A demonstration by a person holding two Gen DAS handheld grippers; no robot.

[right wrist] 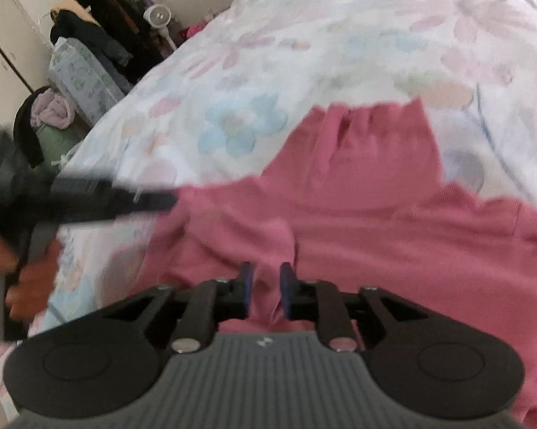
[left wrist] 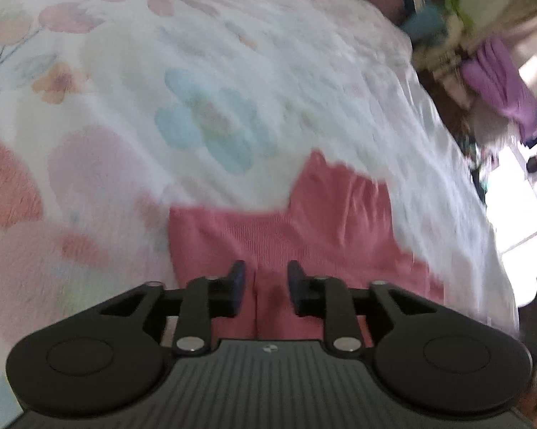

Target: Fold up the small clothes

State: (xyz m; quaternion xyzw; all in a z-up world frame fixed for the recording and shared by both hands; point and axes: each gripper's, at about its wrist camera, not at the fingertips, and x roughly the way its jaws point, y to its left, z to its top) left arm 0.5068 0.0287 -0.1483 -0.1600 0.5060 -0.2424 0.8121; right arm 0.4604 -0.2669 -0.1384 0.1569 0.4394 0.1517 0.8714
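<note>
A pink ribbed garment (left wrist: 304, 221) lies crumpled on a floral bedspread (left wrist: 196, 71). In the left wrist view my left gripper (left wrist: 266, 280) hovers over the garment's near part. Its jaws stand apart, a ridge of pink cloth shows in the gap, and the pads do not press it. In the right wrist view the garment (right wrist: 375, 196) spreads wide across the bedspread (right wrist: 304, 35). My right gripper (right wrist: 266, 280) is low over a raised fold, jaws slightly apart, not clamping it. The left gripper (right wrist: 154, 200) shows there blurred at the garment's left edge, held by a hand (right wrist: 21, 279).
The bed's edge runs along the left of the right wrist view, with a clothes rack (right wrist: 107, 10), a white fan (right wrist: 157, 14) and a chair with laundry (right wrist: 50, 107) beyond. In the left wrist view purple clothes (left wrist: 501, 82) hang past the bed's right edge by a bright window (left wrist: 518, 207).
</note>
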